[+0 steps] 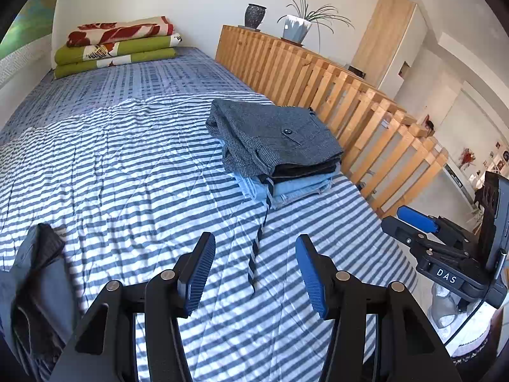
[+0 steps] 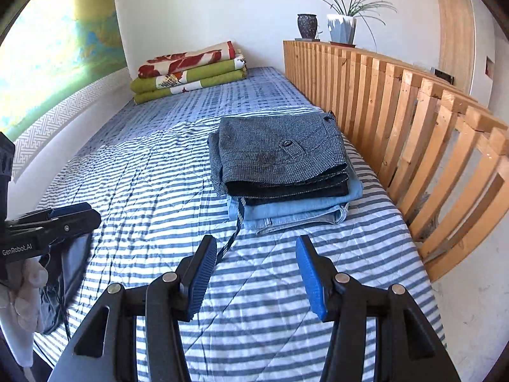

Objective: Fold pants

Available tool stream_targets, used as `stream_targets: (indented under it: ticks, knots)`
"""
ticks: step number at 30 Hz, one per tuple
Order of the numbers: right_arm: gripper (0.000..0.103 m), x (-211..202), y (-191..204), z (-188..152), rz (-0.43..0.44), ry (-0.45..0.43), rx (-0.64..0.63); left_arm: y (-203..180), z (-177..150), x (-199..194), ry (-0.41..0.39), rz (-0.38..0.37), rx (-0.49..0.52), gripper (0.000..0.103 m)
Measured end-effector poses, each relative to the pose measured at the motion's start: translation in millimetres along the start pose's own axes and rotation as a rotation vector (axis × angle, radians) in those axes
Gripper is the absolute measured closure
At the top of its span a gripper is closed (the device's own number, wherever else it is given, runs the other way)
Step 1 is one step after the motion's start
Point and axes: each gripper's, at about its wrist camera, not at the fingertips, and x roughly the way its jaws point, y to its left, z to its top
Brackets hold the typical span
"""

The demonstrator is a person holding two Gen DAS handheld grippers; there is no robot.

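A stack of folded pants lies on the striped bed cover beside the wooden rail, grey tweed pants on top and light blue jeans below. A striped strap trails from the stack toward me. My left gripper hangs open over the bare cover, short of the stack. My right gripper is also open, just in front of the stack, and shows at the right edge of the left wrist view. A crumpled dark grey garment lies at the bed's near left edge, under the left gripper's body.
Folded red and green blankets are stacked at the far end of the bed. A wooden slatted rail runs along the right side, with two plant pots on top. A wall borders the left side. A gloved hand shows at the left.
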Motion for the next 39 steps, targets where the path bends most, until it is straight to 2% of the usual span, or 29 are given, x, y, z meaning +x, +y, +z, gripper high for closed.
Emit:
stream_targets:
  ticks: [9, 15, 19, 22, 27, 39]
  knots:
    - [0.053, -84, 65, -71, -0.004, -0.048, -0.024, -12, -104, -106, -0.065, 0.056, 0.021, 0.045]
    - [0.052, -126, 101, -114, 0.006, -0.079, -0.018, -21, -164, -166, -0.12, 0.098, 0.028, 0.038]
    - [0.051, -145, 112, -133, 0.032, -0.089, 0.016, -29, -193, -200, -0.155, 0.121, 0.04, 0.029]
    - [0.051, -158, 119, -146, 0.01, -0.107, 0.017, -32, -206, -217, -0.165, 0.116, 0.042, 0.025]
    - [0.05, -170, 129, -161, -0.004, -0.112, 0.003, -35, -218, -231, -0.174, 0.124, 0.055, 0.023]
    - [0.049, -159, 137, -155, -0.064, -0.131, -0.012, -29, -193, -204, -0.16, 0.117, 0.054, 0.019]
